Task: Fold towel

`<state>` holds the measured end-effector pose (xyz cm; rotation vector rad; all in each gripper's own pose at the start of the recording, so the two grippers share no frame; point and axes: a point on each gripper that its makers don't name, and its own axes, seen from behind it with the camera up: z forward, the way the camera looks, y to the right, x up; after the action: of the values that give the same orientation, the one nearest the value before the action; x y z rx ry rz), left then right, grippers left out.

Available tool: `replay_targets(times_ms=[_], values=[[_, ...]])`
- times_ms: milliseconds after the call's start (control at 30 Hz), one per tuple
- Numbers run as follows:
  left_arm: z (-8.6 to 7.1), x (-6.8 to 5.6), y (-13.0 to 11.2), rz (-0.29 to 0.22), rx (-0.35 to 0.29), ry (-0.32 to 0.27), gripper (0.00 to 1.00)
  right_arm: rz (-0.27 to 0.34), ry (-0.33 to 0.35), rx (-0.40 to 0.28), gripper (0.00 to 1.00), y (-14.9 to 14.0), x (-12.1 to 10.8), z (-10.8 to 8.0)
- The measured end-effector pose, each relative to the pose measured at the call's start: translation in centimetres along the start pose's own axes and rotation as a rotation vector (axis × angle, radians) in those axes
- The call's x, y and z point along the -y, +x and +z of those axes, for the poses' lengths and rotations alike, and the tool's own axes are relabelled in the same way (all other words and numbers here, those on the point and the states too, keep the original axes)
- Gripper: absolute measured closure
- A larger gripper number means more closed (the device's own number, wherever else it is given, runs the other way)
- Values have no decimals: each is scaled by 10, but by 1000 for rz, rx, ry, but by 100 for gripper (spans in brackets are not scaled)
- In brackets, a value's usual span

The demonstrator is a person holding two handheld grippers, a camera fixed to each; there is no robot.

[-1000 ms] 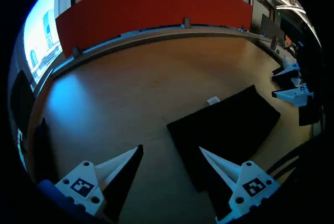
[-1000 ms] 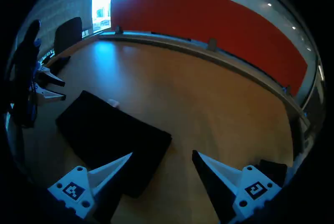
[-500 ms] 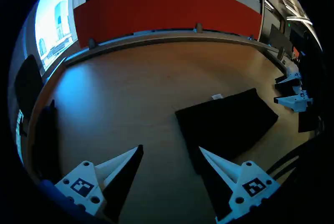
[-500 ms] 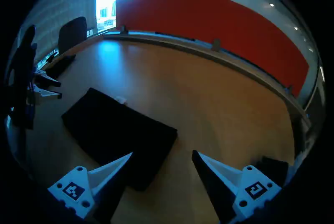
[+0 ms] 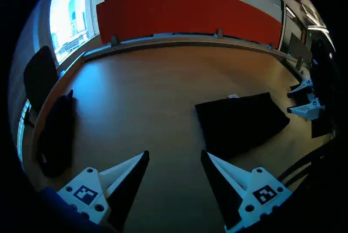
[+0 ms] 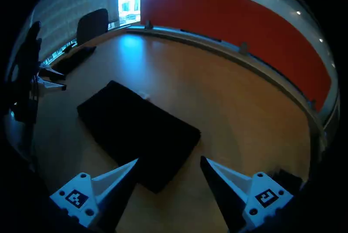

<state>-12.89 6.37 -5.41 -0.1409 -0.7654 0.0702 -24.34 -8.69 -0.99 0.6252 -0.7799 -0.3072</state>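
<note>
The towel [image 6: 139, 131] is black and lies flat on the wooden table [image 6: 243, 115] as a neat, long rectangle. Its edges are straight and its corners square. Along the near side the edge looks thick, as if made of several layers. A small white tag [image 6: 145, 96] sticks out at its far long edge.

In the right gripper view, the right gripper [image 6: 169, 160] hangs over the table with its jaws spread wide and nothing between them. The towel lies ahead and to the left. Its near corner shows in the gap between the two white fingers, and part of it is hidden behind the left-hand finger. The left gripper [image 6: 65, 82] shows small at the left edge, beyond the towel's far short end.

In the left gripper view, that gripper's jaws are also wide open and hold nothing. The towel [image 5: 241, 122] lies ahead and to the right, with its near corner just past the tip of the right-hand finger. The other gripper [image 5: 288, 103] sits just beside its far right end.

A red partition [image 5: 187, 13] runs along the far edge of the table, and a dark chair [image 5: 39, 76] stands at its left side.
</note>
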Motion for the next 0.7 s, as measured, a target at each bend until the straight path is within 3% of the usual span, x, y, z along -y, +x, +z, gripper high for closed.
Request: replay_targets(times_ms=[467, 700], values=[[-39, 20, -22, -29, -5, 55, 12, -116, 93, 69, 0, -19, 15, -2], [-51, 25, -32, -29, -6, 73, 13, -158, 127, 109, 4, -31, 21, -3]])
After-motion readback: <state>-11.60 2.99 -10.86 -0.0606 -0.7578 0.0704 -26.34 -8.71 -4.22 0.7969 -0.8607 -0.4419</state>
